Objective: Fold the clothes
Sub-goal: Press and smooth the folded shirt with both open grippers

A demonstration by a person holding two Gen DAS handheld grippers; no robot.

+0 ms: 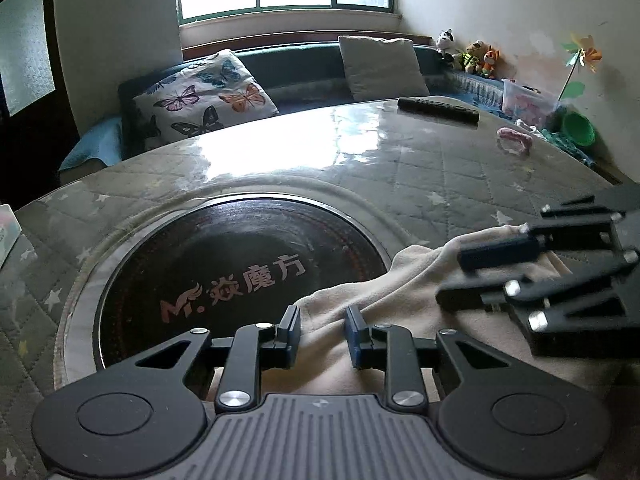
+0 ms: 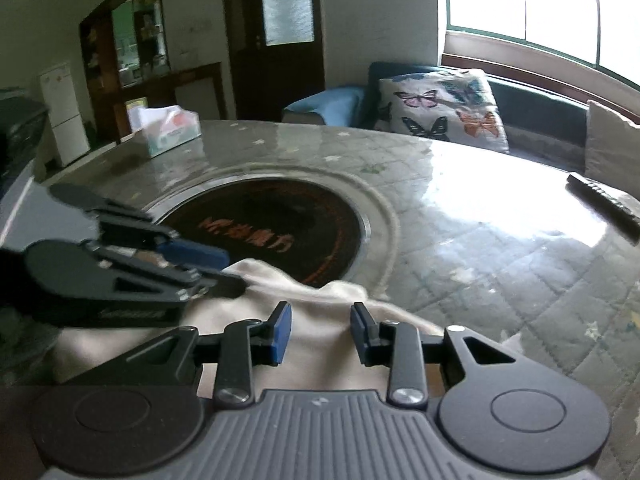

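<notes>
Quilted grey-green cloth with pale stars, under a glossy clear sheet, covers the table (image 1: 460, 184); window glare washes out part of the surface. Set into the table is a round black hob plate (image 1: 224, 276) with a metal ring and orange lettering — the near edge of it is partly covered by fabric.

Cream garment (image 1: 400, 280) lies bunched at the near edge of the table, one rumpled fold reaching onto the hob plate. Same garment in the right wrist view (image 2: 328, 332): it sits under both tools.

Left gripper (image 1: 323, 334) — fingers spread, a clear gap between the blue pads, cloth visible through the gap; nothing pinched. Whether the tips touch the fabric cannot be told. Right gripper (image 2: 320, 332) — fingers likewise apart above the cream cloth, empty. Each gripper shows in the other's camera, close alongside, over the same part of the garment; there the images are blurred.

Behind the table: a dark blue sofa under the window, with a butterfly-print cushion (image 1: 204, 96) and a plain beige cushion (image 1: 382, 66).

On the table, far side: tissue box (image 2: 168, 130) at the left far edge in the right wrist view; black remote control (image 1: 438, 109) near the right far edge; small pink object (image 1: 514, 140) just in front of the remote, kind unclear.
</notes>
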